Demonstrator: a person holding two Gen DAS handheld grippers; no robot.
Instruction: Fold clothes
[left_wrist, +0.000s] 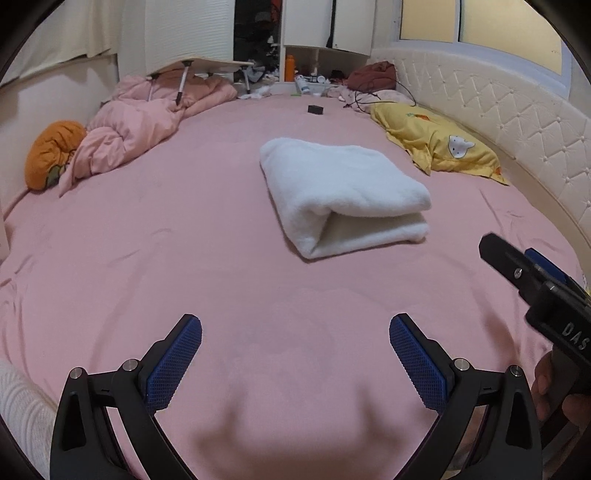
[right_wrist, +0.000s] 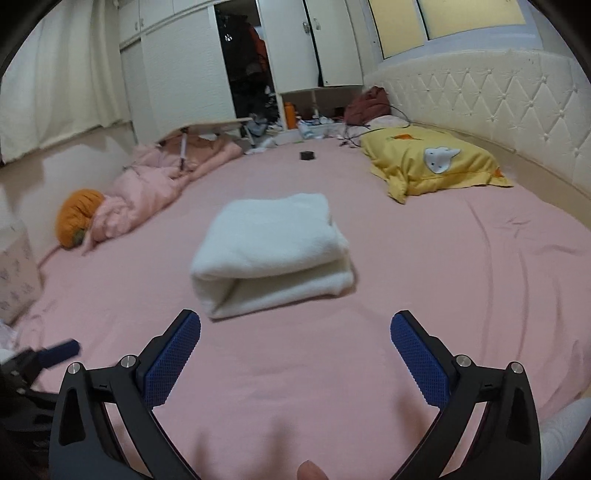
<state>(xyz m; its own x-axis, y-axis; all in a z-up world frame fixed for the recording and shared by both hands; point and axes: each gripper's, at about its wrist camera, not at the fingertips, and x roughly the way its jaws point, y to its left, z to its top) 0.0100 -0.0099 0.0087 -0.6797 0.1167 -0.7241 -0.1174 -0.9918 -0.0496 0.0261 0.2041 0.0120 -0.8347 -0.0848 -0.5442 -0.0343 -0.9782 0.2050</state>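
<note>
One folded white garment, one yellow pillow, two grippers.

Pink-sheeted bed fills the room; beyond it white wardrobes, tufted cream headboard right, yellow-lit window above.

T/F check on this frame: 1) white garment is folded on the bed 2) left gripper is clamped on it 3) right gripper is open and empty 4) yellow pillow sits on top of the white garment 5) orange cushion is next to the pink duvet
1) The white garment lies folded on the pink bed sheet. True.
2) The left gripper is clamped on it. False: its jaws are open, empty, short of the garment.
3) The right gripper is open and empty. True.
4) The yellow pillow sits on the garment. False: it lies apart, by the headboard.
5) The orange cushion is beside the pink duvet. True.
</note>
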